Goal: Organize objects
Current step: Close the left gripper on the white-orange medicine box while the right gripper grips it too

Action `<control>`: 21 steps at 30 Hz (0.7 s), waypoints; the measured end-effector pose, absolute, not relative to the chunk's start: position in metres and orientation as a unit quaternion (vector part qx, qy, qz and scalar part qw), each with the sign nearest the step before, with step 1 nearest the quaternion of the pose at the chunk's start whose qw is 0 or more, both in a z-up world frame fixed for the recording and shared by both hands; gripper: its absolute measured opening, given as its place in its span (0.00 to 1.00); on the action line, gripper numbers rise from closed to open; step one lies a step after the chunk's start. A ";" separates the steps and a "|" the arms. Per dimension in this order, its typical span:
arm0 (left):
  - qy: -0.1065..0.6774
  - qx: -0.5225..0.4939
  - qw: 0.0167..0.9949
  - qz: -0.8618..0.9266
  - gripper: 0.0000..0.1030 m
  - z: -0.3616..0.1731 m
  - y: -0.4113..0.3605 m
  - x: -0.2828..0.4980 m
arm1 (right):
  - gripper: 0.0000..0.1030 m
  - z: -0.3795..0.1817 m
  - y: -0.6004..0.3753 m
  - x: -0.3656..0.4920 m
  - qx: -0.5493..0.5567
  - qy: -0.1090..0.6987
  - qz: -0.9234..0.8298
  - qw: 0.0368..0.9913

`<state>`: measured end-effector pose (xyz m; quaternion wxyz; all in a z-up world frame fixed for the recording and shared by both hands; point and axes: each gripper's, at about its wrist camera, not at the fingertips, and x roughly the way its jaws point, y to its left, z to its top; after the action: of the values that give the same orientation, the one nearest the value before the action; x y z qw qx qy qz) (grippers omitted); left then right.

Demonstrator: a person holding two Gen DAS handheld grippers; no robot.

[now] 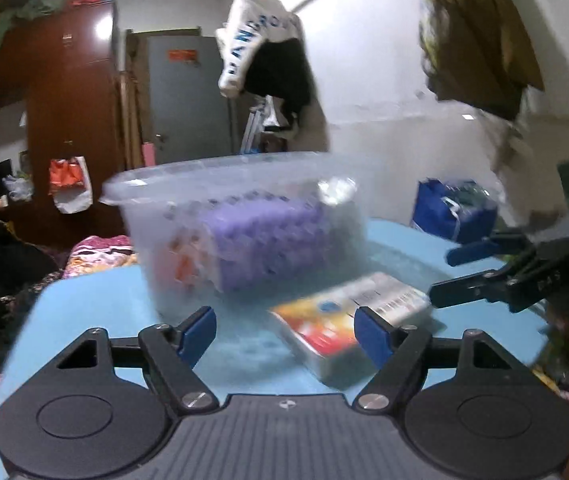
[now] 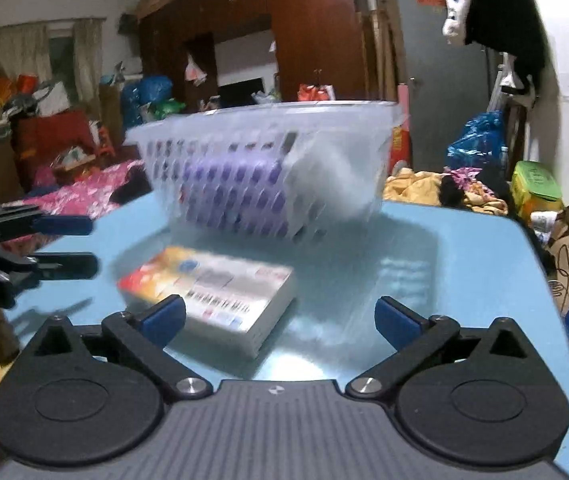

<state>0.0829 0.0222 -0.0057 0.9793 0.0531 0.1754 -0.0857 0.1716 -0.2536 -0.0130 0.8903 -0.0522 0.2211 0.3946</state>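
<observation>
A clear perforated plastic basket (image 1: 240, 200) (image 2: 268, 148) stands on the light blue table (image 1: 96, 300) (image 2: 464, 264). It holds a purple pack (image 1: 268, 236) (image 2: 236, 188) and other items I cannot make out. A flat orange and white box (image 1: 348, 320) (image 2: 212, 292) lies on the table in front of the basket. My left gripper (image 1: 286, 334) is open and empty, close to the box's near end. My right gripper (image 2: 280, 320) is open and empty, just before the box. Each gripper also shows in the other's view, the right one (image 1: 464, 276) and the left one (image 2: 72, 244), both open.
A bed with patterned bedding (image 1: 96, 252) (image 2: 84, 196) lies beyond the table's far left. A brown wardrobe (image 1: 68, 120) and a grey door (image 1: 188, 100) stand behind. Blue bags (image 1: 452, 208) (image 2: 476, 140), clothes and boxes crowd the table's right side.
</observation>
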 end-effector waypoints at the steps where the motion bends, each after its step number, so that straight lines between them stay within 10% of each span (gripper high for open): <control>1: 0.178 0.055 0.978 -0.092 0.77 -0.008 0.018 0.085 | 1.00 -0.013 -0.252 0.172 -0.055 0.221 0.397 0.889; 12: 0.217 0.051 0.966 -0.131 0.74 -0.029 0.010 0.099 | 0.77 -0.030 -0.240 0.153 -0.100 0.226 0.426 0.870; 15: 0.225 0.044 0.963 -0.144 0.68 -0.031 0.007 0.102 | 0.53 -0.035 -0.236 0.153 -0.112 0.237 0.425 0.867; 21: 0.221 0.049 0.964 -0.138 0.47 -0.034 0.002 0.102 | 0.51 -0.036 -0.239 0.148 -0.111 0.220 0.423 0.872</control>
<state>0.1015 0.0021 -0.0336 0.9643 0.0488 0.2207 -0.1377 0.1476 -0.2394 -0.0357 0.8719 -0.1108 0.2201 0.4232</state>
